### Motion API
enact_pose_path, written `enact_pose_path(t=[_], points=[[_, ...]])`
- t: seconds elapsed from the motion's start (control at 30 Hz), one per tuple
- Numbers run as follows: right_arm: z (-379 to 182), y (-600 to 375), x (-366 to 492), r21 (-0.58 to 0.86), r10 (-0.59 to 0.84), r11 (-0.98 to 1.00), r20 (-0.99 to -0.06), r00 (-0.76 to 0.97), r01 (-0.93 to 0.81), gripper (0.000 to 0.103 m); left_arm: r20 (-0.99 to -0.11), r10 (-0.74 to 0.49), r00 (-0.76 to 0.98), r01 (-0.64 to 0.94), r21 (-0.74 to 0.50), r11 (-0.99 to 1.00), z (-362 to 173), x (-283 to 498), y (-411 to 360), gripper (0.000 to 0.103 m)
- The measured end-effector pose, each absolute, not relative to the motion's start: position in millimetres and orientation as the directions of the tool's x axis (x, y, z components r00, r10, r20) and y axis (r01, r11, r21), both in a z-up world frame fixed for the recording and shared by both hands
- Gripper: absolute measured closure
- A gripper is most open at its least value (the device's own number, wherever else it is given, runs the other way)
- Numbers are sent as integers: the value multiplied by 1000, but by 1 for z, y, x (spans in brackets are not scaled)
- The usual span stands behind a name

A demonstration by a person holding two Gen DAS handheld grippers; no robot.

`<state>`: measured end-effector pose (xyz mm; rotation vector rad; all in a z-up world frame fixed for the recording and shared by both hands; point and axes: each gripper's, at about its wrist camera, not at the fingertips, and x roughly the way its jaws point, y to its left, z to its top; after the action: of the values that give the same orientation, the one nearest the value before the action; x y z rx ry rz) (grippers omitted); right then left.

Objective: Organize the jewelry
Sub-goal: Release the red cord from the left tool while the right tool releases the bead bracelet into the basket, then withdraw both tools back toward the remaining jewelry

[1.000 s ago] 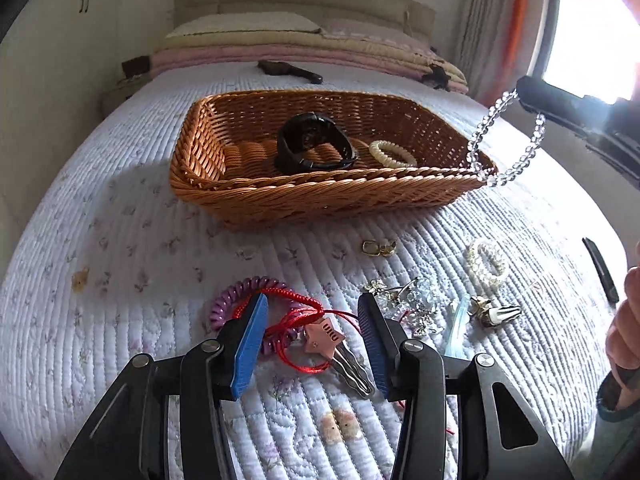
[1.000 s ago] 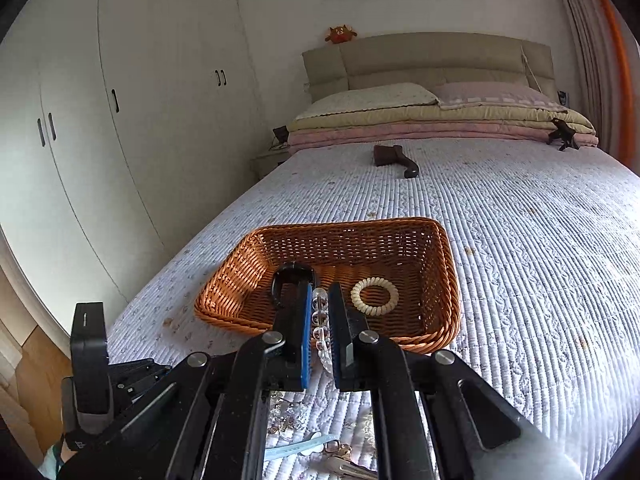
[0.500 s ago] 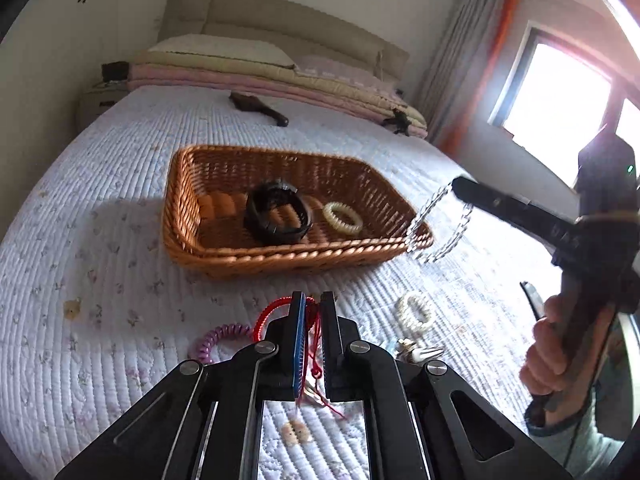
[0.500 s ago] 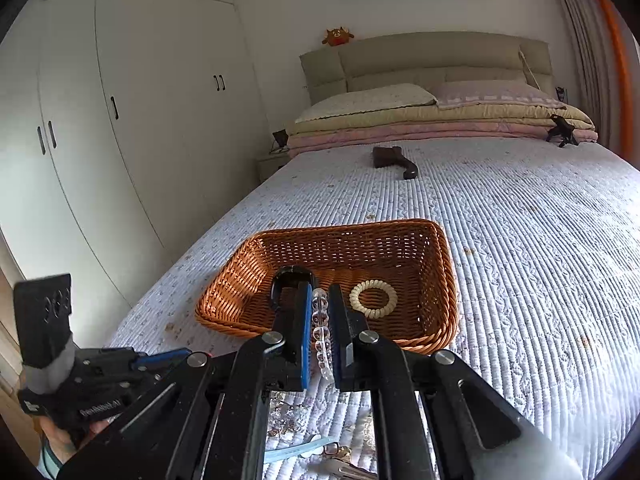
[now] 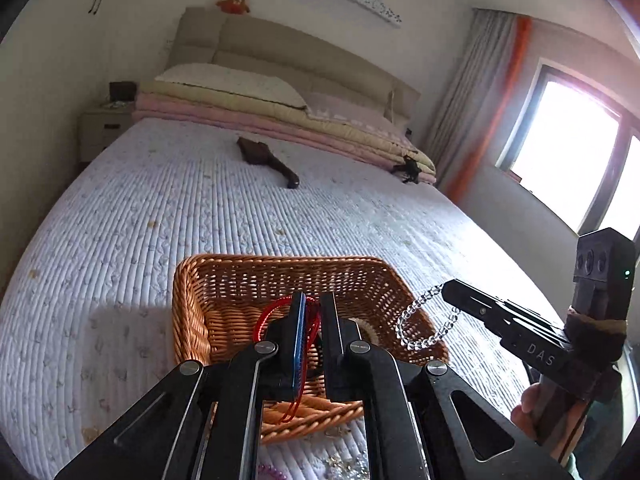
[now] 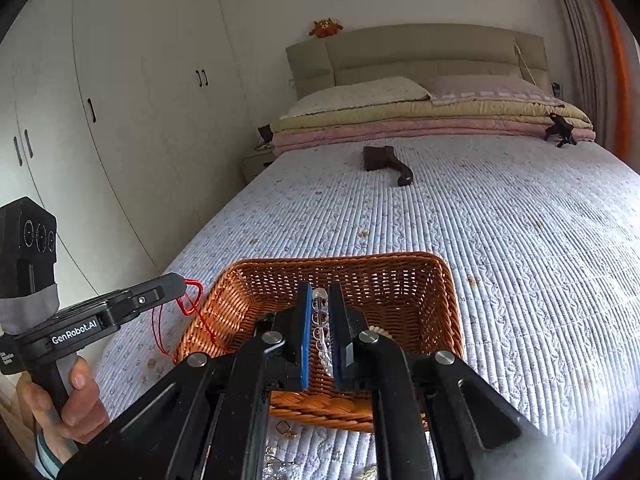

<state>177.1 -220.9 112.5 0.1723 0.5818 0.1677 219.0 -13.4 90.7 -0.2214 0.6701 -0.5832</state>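
My left gripper has its jaws drawn almost together, pinching a red cord that loops up past the blue pad and trails down below the fingers; from the right wrist camera I see the same cord dangling off the tip, hanging over the left rim of the basket. My right gripper is likewise nearly closed, clamped on a clear bead bracelet that runs down the narrow gap between its pads; in the left wrist view the bracelet hangs as an open loop from the tip, over the right edge of the basket. Both tools are held above the wicker basket, which sits on the quilted bedspread. A pale beaded ring lies inside the basket, mostly hidden behind my left fingers. On the quilt in front of the basket's near rim I can make out a small gold clasp and a tangle of silvery pieces, too blurred to name. Farther up the bed lies a dark brown brush, and folded blankets are stacked against the headboard. White wardrobes line the left wall.
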Motion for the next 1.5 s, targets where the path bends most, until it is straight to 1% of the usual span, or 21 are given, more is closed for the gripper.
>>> enact_pose_path(t=[0.1, 0.2, 0.3, 0.33, 0.4, 0.43, 0.47, 0.5, 0.53, 0.57, 0.63, 0.73, 0.9, 1.07, 1.17, 1.27, 1.37, 1.5], points=[[90, -221, 201, 244, 247, 962, -592, 767, -122, 93, -564, -565, 602, 413, -386, 825, 61, 236, -22, 96], [66, -223, 216, 259, 253, 960, -646, 720, -105, 93, -597, -561, 573, 402, -392, 827, 41, 246, -30, 96], [50, -227, 224, 244, 222, 967, -682, 697, -70, 93, -623, -550, 556, 399, -381, 834, 30, 249, -36, 96], [47, -228, 225, 238, 210, 970, -688, 695, -57, 93, -629, -544, 555, 398, -373, 838, 28, 249, -37, 93], [45, -231, 225, 219, 177, 975, -695, 697, -29, 92, -633, -540, 555, 405, -361, 840, 28, 246, -39, 93], [44, -233, 224, 204, 155, 979, -699, 698, -13, 92, -635, -541, 552, 406, -362, 839, 29, 245, -39, 86], [44, -234, 223, 191, 137, 982, -703, 698, -1, 92, -635, -545, 547, 409, -365, 836, 31, 244, -39, 71], [44, -235, 222, 185, 131, 983, -701, 701, 2, 91, -628, -549, 552, 413, -367, 834, 35, 241, -38, 63], [46, -237, 219, 184, 128, 983, -698, 705, 3, 83, -611, -550, 569, 419, -360, 833, 40, 236, -36, 55], [48, -240, 217, 188, 126, 982, -693, 710, 9, 70, -600, -549, 582, 426, -350, 834, 45, 229, -35, 55], [56, -245, 208, 210, 140, 978, -667, 732, 4, 63, -585, -559, 587, 445, -344, 827, 57, 216, -31, 55], [77, -251, 175, 238, 158, 971, -610, 776, -10, 63, -545, -564, 620, 466, -323, 824, 79, 181, -21, 55], [106, -248, 97, 229, 171, 971, -478, 861, -66, 63, -471, -555, 685, 481, -279, 831, 107, 106, 4, 55], [112, -250, 38, 214, 203, 969, -386, 900, -127, 63, -434, -553, 711, 454, -317, 833, 106, 54, 26, 55], [106, -253, 24, 207, 213, 968, -390, 896, -140, 63, -430, -534, 728, 419, -337, 843, 96, 35, 32, 55], [97, -259, 16, 242, 246, 958, -406, 880, -156, 63, -431, -507, 747, 392, -330, 859, 84, 29, 35, 55], [82, -258, 13, 211, 229, 967, -451, 863, -146, 63, -463, -499, 733, 384, -325, 865, 71, 31, 31, 55], [60, -254, 18, 188, 254, 965, -511, 821, -181, 63, -527, -501, 686, 356, -358, 863, 48, 47, 29, 55]])
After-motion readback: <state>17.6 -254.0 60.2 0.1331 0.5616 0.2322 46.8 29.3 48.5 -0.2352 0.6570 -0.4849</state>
